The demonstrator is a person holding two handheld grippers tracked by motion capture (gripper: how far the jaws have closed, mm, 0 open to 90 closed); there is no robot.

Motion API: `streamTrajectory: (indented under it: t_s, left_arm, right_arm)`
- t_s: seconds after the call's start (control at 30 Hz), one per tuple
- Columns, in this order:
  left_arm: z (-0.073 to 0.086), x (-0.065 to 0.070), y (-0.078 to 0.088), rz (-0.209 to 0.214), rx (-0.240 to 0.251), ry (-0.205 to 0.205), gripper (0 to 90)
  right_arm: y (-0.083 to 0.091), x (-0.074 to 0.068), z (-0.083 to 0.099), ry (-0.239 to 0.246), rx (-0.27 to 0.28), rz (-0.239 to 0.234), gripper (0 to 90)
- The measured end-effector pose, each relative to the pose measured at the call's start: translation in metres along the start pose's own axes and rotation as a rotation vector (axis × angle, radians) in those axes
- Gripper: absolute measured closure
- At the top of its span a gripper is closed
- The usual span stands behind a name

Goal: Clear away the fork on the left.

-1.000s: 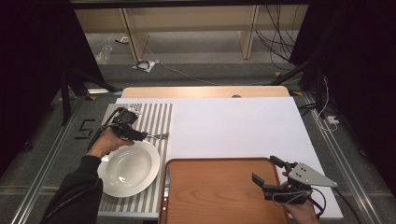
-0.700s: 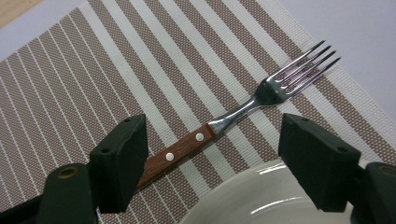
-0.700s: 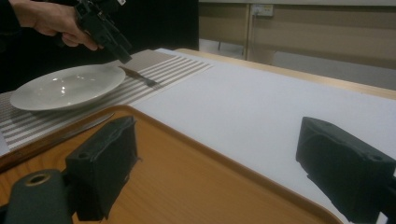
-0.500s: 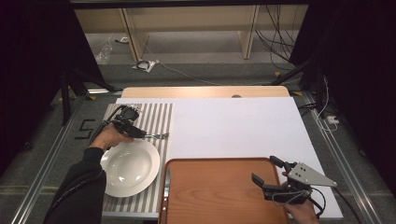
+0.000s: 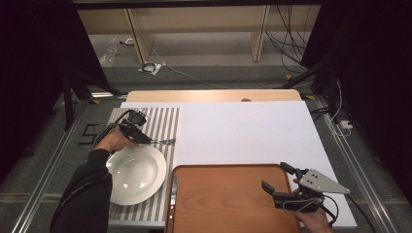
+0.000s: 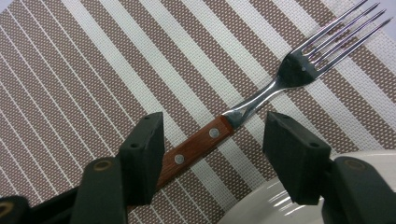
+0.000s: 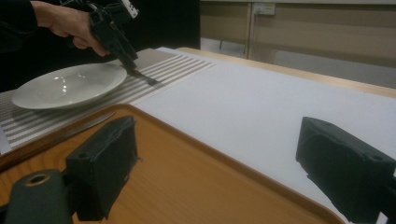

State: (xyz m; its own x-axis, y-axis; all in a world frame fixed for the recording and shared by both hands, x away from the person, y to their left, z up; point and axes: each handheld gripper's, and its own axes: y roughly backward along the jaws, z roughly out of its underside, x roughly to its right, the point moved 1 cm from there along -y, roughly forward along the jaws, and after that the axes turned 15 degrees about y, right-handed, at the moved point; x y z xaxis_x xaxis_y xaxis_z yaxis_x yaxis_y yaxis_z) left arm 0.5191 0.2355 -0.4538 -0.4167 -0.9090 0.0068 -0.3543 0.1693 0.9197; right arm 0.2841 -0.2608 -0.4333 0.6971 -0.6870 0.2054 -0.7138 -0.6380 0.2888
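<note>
fork (image 6: 261,95) beside plate (image 5: 133,174) rim

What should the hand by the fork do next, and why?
Probably close a little more. The left gripper has just been closing, with the fork lying flat on the striped placemat, its wooden handle between the jaws. One jaw is at the handle; the other stands apart, so nothing grips it yet.

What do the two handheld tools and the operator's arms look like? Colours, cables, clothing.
Both tools are black with two blocky, square-ended jaws. The right tool carries a grey three-cornered plate on top, dotted with small holes, and a black cable loops beneath it. The left tool has a black cable curling over its top. The left arm wears a black long sleeve.
</note>
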Motion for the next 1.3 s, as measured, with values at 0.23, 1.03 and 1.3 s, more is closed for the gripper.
streamTrajectory:
  t_s: [0.23,1.03,1.3]
  left_arm:
    - [-0.004,0.001,-0.007,0.002,-0.043,-0.034,43.5]
    - [-0.008,0.004,-0.018,-0.004,-0.102,-0.101,52.1]
    - [-0.01,0.004,-0.019,-0.033,-0.103,-0.086,51.4]
  right_arm:
    - [-0.001,-0.001,0.0,-0.004,0.005,-0.006,13.3]
    - [0.0,-0.001,0.0,-0.001,0.003,-0.006,13.4]
    - [0.0,-0.001,0.0,-0.003,0.002,-0.006,13.4]
